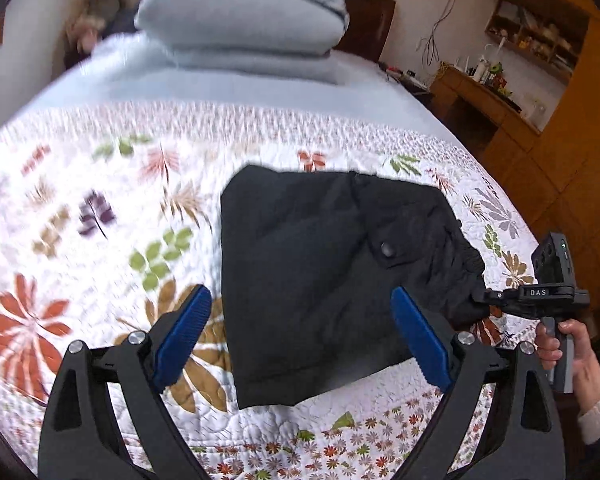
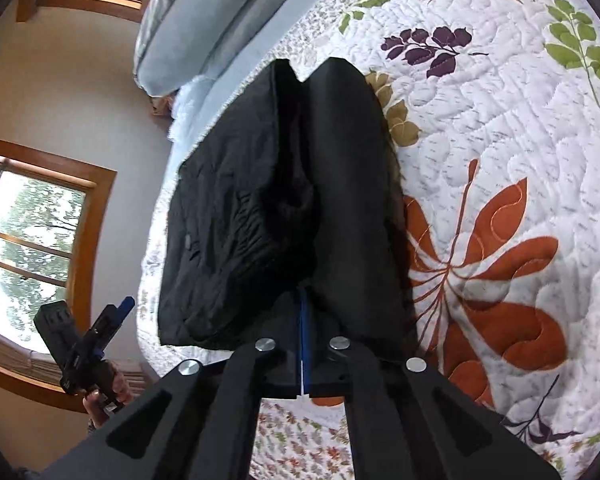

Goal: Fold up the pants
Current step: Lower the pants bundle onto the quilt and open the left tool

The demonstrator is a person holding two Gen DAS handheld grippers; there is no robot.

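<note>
The black pants [image 1: 320, 272] lie folded into a compact bundle on the floral quilt [image 1: 80, 200]. My left gripper [image 1: 300, 336] is open, its blue pads apart above the bundle's near edge, holding nothing. My right gripper [image 1: 484, 300] is shut on the waistband side of the pants at the right. In the right wrist view the pants [image 2: 260, 208] hang folded over the shut right gripper [image 2: 305, 304], which pinches their edge. The left gripper [image 2: 120, 312] shows at the lower left of that view, held in a hand.
A stack of grey pillows and a folded blanket [image 1: 240, 20] lies at the head of the bed. A wooden desk with clutter [image 1: 492, 88] stands to the right of the bed. Windows [image 2: 32, 232] are on the wall beyond the bed.
</note>
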